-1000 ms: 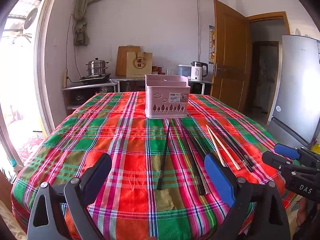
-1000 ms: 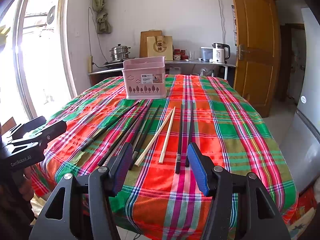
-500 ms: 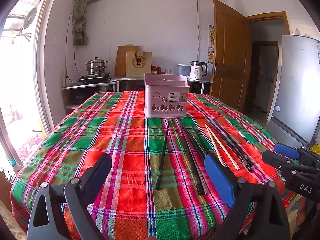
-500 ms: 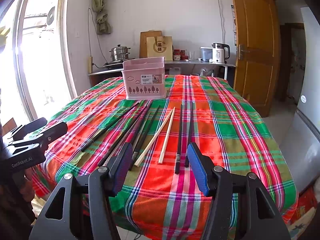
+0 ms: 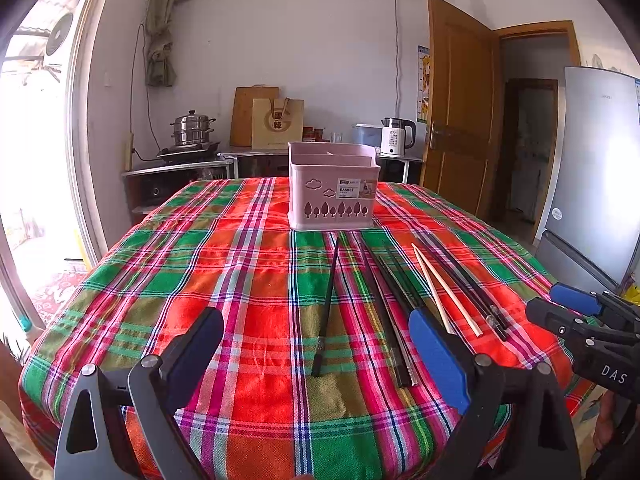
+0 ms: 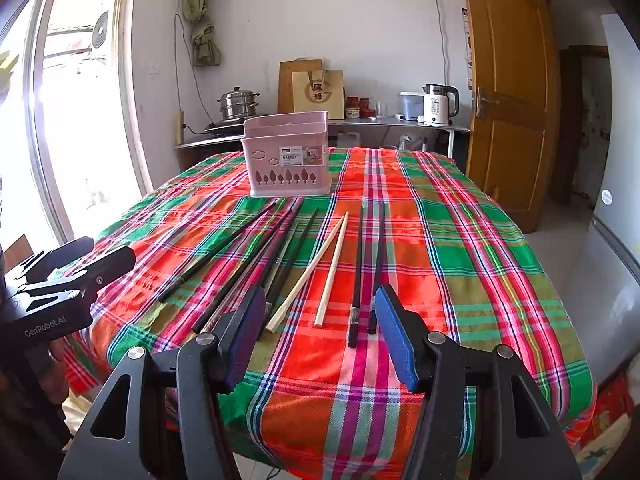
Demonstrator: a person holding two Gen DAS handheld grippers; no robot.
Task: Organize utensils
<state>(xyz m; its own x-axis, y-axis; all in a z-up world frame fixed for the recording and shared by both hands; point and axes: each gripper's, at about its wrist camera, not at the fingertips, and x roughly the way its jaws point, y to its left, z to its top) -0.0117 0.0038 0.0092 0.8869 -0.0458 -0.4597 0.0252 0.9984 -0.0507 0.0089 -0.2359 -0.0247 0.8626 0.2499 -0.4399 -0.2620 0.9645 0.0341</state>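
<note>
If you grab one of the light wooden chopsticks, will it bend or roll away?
The light wooden chopsticks look thin and straight, so probably stiff and very light. Their ends look squarish, so they likely won't roll much on the plaid tablecloth. Lying flat, they may slip.

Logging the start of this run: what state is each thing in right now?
left gripper: open, empty, above the table.
right gripper: open, empty.
pink basket: upright, no utensils visible inside.
pale wooden chopsticks: flat on the tablecloth.
black chopsticks: flat, loose.
door: ajar.
</note>
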